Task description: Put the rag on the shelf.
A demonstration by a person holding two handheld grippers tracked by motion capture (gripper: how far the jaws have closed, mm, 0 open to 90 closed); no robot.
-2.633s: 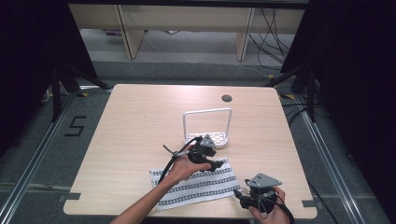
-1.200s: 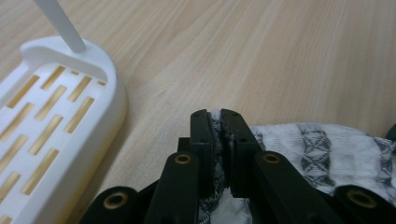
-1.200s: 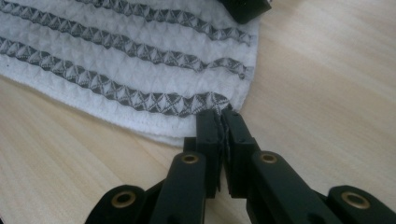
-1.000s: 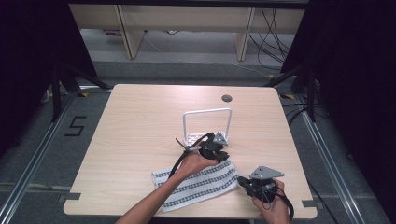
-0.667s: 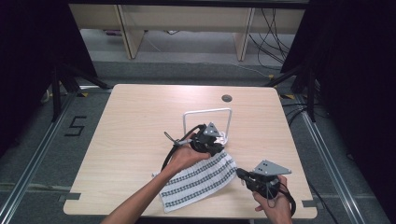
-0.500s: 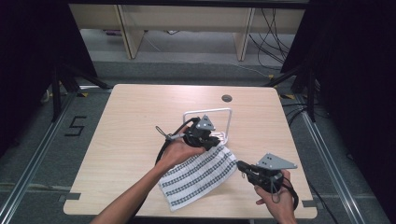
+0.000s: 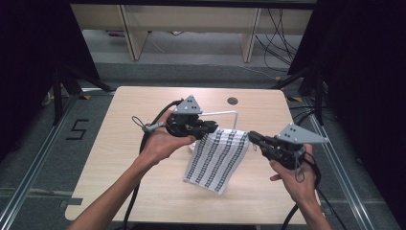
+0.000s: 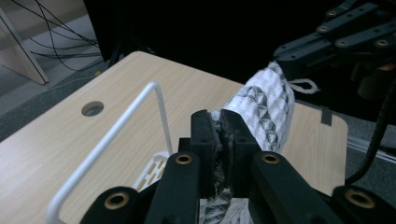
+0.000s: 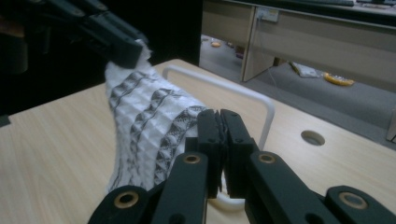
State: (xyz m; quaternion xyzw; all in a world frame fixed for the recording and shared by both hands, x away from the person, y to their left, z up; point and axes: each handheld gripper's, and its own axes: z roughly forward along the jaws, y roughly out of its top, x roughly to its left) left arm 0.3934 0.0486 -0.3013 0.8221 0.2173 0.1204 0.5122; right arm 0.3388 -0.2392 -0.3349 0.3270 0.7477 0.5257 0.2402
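Note:
A white cloth with dark patterned stripes (image 7: 216, 155) hangs in the air over the table, stretched between both grippers, and its lower end reaches the tabletop. My left gripper (image 7: 212, 127) is shut on its upper left corner, and the left gripper view shows fabric pinched between the jaws (image 8: 220, 127). My right gripper (image 7: 252, 137) is shut on the upper right corner. In the right gripper view the cloth (image 9: 144, 123) runs from my jaws (image 9: 219, 123) up to the other gripper (image 9: 109, 35). A white wire rack (image 7: 225, 114) stands just behind the cloth.
The light wooden table (image 7: 124, 158) has a round cable hole (image 7: 232, 100) near its far edge. The rack's white bar (image 8: 140, 105) rises close to my left jaws. Dark frame posts and shelving legs stand beyond the table.
The cloth lay flat near the table's front edge. Both grippers have raised it and carried it toward the rack, and it now hangs between them.

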